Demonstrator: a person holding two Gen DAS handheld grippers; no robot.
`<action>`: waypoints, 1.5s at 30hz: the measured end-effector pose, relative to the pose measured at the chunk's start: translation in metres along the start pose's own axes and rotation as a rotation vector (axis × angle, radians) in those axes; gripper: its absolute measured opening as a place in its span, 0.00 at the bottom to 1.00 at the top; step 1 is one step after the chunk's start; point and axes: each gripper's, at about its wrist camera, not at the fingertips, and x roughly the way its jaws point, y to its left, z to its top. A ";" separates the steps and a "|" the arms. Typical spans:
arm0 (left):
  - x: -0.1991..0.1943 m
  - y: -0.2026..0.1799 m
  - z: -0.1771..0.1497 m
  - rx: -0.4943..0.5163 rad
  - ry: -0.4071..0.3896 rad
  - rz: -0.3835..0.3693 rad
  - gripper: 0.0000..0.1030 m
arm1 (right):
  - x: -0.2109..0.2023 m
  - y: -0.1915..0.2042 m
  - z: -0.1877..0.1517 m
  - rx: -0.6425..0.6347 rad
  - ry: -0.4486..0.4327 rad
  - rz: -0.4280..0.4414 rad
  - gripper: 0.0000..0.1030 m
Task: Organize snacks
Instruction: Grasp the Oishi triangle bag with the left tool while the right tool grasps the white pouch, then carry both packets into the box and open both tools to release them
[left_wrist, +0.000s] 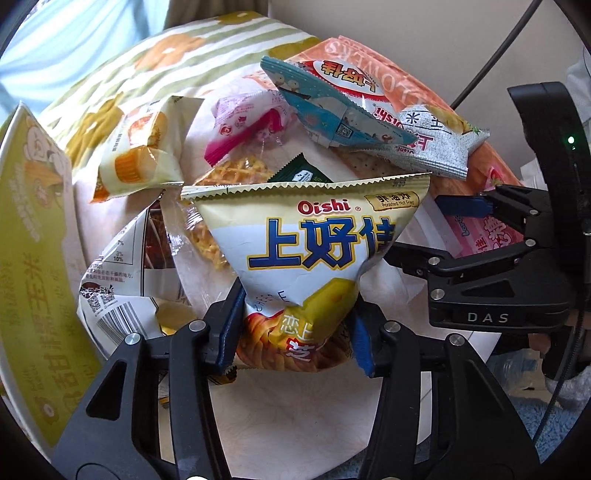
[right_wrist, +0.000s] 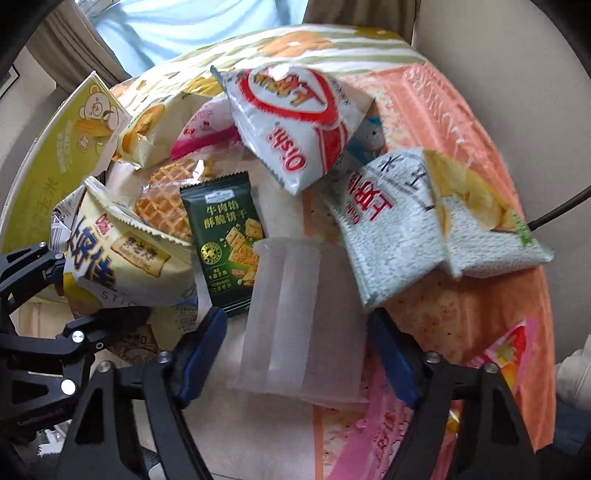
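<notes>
A heap of snack packets lies on a round white table (left_wrist: 295, 417). My left gripper (left_wrist: 295, 332) is shut on the lower part of a yellow Oishi cheese-stick bag (left_wrist: 314, 240), its blue pads squeezing the bag from both sides. The right wrist view shows the same bag (right_wrist: 122, 258) at the left, in the left gripper (right_wrist: 70, 295). My right gripper (right_wrist: 299, 354) is open and points down over a translucent white packet (right_wrist: 291, 314). That packet lies between the blue pads (right_wrist: 201, 354), which stand apart from its edges. The right gripper (left_wrist: 436, 232) also shows at the right of the left wrist view.
Around the white packet lie a dark green cracker packet (right_wrist: 225, 243), a waffle packet (right_wrist: 166, 195), a white-and-red Oishi bag (right_wrist: 295, 122), a grey chip bag (right_wrist: 424, 229) and a large orange bag (right_wrist: 461, 147). A yellow-green box (left_wrist: 33, 258) stands left. A flowered pillow (left_wrist: 184, 48) lies behind.
</notes>
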 end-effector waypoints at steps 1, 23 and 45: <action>0.000 0.000 0.000 -0.001 -0.001 0.001 0.45 | 0.001 0.001 0.000 -0.003 0.001 -0.003 0.72; -0.034 -0.005 -0.008 -0.068 -0.051 0.018 0.45 | -0.009 -0.002 -0.012 0.004 -0.013 0.020 0.57; -0.162 -0.011 -0.038 -0.270 -0.338 0.129 0.45 | -0.128 0.032 -0.010 -0.199 -0.211 0.147 0.57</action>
